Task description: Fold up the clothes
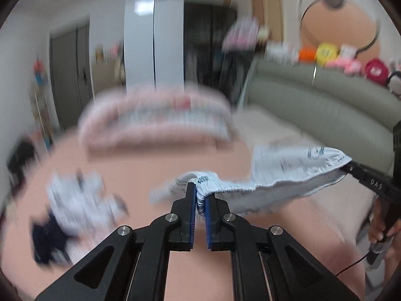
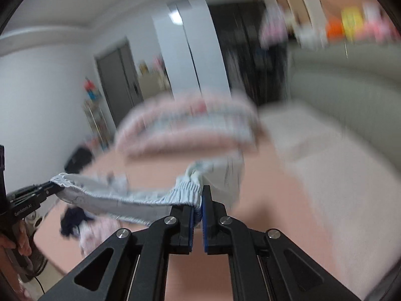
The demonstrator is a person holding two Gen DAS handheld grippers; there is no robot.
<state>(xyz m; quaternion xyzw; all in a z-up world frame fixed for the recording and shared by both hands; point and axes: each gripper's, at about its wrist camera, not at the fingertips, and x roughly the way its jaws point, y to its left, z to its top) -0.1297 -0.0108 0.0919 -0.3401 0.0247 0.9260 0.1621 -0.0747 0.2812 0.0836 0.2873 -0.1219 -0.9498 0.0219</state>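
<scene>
A heap of unsorted clothes lies on the pink bed at left. Beside it, the left gripper pinches the elastic waistband of pale blue printed shorts; the right gripper clamps the band's other end. Stretched between them above the bed, the garment hangs open, likely to straighten it for folding. A folded pink quilt lies beyond.

Motion blur smears the pink folded bedding, the scattered clothes and the shelf toys beyond recognition.
</scene>
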